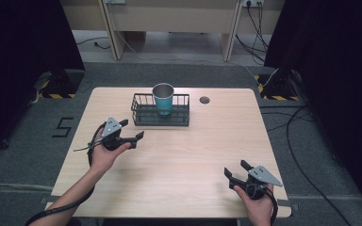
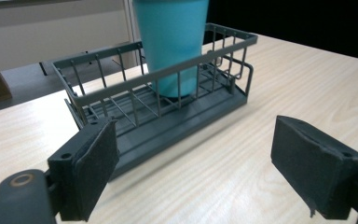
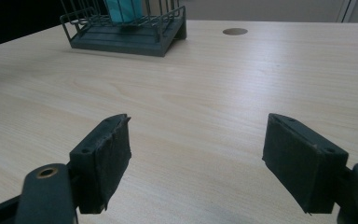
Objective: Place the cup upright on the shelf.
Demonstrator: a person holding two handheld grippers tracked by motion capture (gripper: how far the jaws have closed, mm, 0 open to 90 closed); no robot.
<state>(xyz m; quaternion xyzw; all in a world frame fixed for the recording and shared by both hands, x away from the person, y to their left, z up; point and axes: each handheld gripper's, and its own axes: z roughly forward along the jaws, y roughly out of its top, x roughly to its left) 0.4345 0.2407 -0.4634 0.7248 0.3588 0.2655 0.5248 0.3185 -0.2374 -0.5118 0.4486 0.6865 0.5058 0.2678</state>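
- Teal cup (image 1: pixel 163 98) stands upright inside the dark wire basket (image 1: pixel 143 114) at the tabletop's (image 1: pixel 184 160) far middle.
- Left gripper (image 1: pixel 133 129), jaws wide, sits near the basket's front-left corner.
- Right gripper (image 1: pixel 235 170), jaws wide, is well apart from it.
- A round grommet hole (image 1: pixel 204 100) lies right of the basket.

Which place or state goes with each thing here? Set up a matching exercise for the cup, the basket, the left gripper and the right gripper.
Things:
1. teal cup
2. wire basket
3. left gripper
4. right gripper

Places or states:
A. open, near the table's front right corner
B. stands upright inside the basket
C. open, close to the basket's left end
D. sits on the table's far side, dark grey

Pairs: 1-B, 2-D, 3-C, 4-A
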